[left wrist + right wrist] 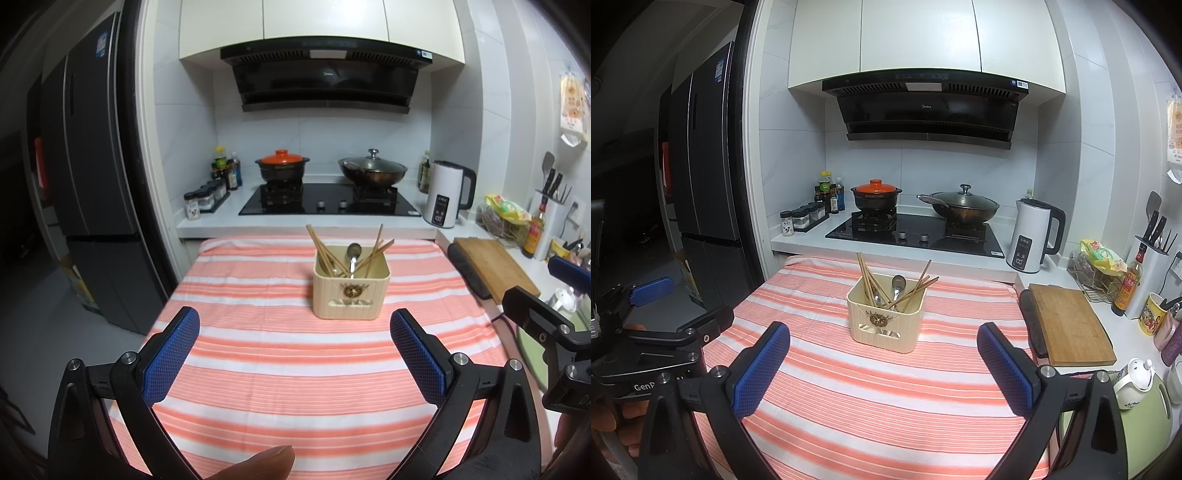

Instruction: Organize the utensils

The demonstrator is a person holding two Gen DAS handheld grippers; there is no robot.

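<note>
The cream utensil holder (pixel 351 291) sits toward the far middle of the tabletop (pixel 280 369), on the pink-and-white striped cloth, and it is already loaded: wooden chopsticks (pixel 319 247) fan out to both sides and a metal spoon (pixel 354 254) stands bowl-up between them. From the right wrist view a second spoon bowl seems to rest low among the sticks, though the tangle makes an exact count impossible, and the lower ends of everything are hidden inside the holder. The left claw (pixel 294 350) hangs over the near cloth with its blue-padded fingers spread wide and nothing between them, well short of the holder. The right claw (pixel 883 362) matches it, fingers wide apart and empty, the holder ahead between the tips in its view. A fingertip (pixel 258 465) pokes in at the bottom edge of the left view, mostly cut off. Each camera catches only a slice of the other claw at its frame edge. Behind the tabletop runs the stove (pixel 325 201), carrying a black pot with an orange lid (pixel 282 164) and a lidded wok (pixel 371 171). A white kettle (pixel 445 192) stands to the right, spice jars (pixel 207 197) to the left, and a wooden cutting board (pixel 1067 325) lies just beside the cloth's right edge. The labels are too small to read.
</note>
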